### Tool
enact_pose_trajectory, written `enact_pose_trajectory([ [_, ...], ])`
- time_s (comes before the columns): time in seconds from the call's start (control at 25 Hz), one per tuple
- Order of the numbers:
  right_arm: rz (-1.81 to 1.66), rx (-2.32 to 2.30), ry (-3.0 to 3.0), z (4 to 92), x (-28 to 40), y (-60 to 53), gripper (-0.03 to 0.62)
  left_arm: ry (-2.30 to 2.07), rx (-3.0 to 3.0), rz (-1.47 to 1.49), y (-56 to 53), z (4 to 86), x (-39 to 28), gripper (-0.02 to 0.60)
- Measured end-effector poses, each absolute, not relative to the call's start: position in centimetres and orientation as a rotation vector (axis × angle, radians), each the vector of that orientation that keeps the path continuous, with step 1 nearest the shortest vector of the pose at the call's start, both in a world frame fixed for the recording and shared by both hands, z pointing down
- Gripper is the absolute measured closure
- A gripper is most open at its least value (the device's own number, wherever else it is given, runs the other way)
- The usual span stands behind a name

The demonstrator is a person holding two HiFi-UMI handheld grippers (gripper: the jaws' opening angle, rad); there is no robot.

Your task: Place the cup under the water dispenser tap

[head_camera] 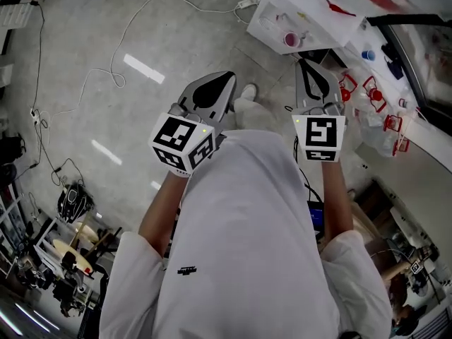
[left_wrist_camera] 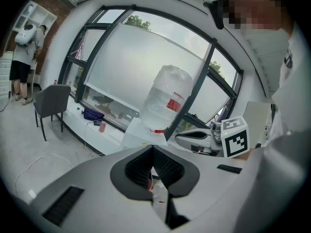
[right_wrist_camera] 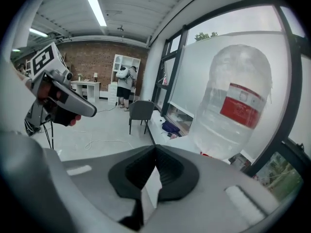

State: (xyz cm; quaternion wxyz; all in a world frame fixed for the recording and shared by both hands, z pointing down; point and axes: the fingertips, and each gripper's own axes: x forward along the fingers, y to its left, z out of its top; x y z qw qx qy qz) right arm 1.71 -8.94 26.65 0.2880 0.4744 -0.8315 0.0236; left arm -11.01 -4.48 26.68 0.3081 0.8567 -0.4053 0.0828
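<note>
A big upturned water bottle [left_wrist_camera: 165, 98] [right_wrist_camera: 233, 106] with a red label sits on the white dispenser [left_wrist_camera: 138, 135] [head_camera: 304, 13] by the window. A small pink cup [head_camera: 291, 39] [left_wrist_camera: 102, 126] stands on the white surface beside it, some way ahead of both grippers. My left gripper [head_camera: 227, 78] [left_wrist_camera: 153, 152] is shut with nothing in it. My right gripper [head_camera: 304, 63] [right_wrist_camera: 155, 149] is also shut and empty. Both are held out at chest height, pointing towards the dispenser. The tap is hidden behind the jaws.
A grey chair [left_wrist_camera: 51, 103] [right_wrist_camera: 141, 109] stands on the floor left of the dispenser. A person [left_wrist_camera: 26, 57] stands at white shelves far off. Cables [head_camera: 120, 41] trail over the floor. Clear red-handled containers [head_camera: 381, 119] lie at the right; tools and clutter [head_camera: 63, 253] sit at lower left.
</note>
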Motion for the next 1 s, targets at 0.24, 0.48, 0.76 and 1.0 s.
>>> enact_pose_trajectory([
  [0.24,0.076,1.327,-2.261,23.6,1.6,-7.3,0.583,-1.102,2.294,0.180,-3.8,24.4,-12.1,0.581],
  [0.48,0.119,1.399,-2.289,21.9,2.1,-6.0,0.583,-1.122,2.319,0.153,-3.4,22.7,-13.3,0.581],
  [0.76,0.266,1.492,-2.390,19.5,2.4,-4.5,0.583,-1.127,2.366,0.148,-3.8,21.0,-14.0,0.581],
  [1.0,0.264,1.523,-2.423,17.9,2.9,-3.3,0.583,-1.144,2.395,0.131,-4.0,19.6,-14.0,0.581],
])
